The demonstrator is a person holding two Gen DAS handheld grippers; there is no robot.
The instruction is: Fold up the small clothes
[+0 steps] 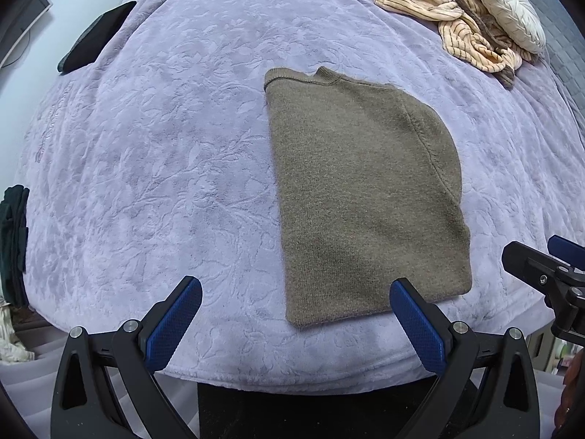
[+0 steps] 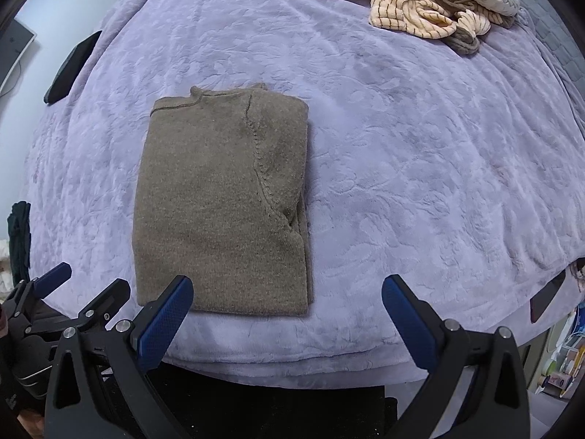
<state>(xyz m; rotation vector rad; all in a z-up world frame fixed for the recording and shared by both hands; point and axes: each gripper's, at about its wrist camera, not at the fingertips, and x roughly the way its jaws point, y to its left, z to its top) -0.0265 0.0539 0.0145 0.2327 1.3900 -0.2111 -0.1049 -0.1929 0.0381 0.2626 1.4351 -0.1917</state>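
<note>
A brown knit sweater (image 1: 362,197) (image 2: 223,208) lies folded lengthwise into a tall rectangle on the lilac blanket, collar at the far end, hem near the front edge. My left gripper (image 1: 296,292) hovers open just short of the hem, its right finger over the hem's near corner. My right gripper (image 2: 287,291) also stands open near the hem, its left finger by the hem's left part. Neither holds anything. Each gripper shows in the other's view: the right gripper (image 1: 548,267) at the right edge, the left gripper (image 2: 73,292) at the lower left.
The lilac embossed blanket (image 1: 164,146) (image 2: 420,164) covers the bed. A striped peach garment (image 1: 438,11) (image 2: 402,3) and a cream round cushion (image 1: 508,7) lie far right. A dark object (image 1: 95,36) (image 2: 69,66) lies at the far left edge. Dark cloth (image 1: 14,241) hangs off the left.
</note>
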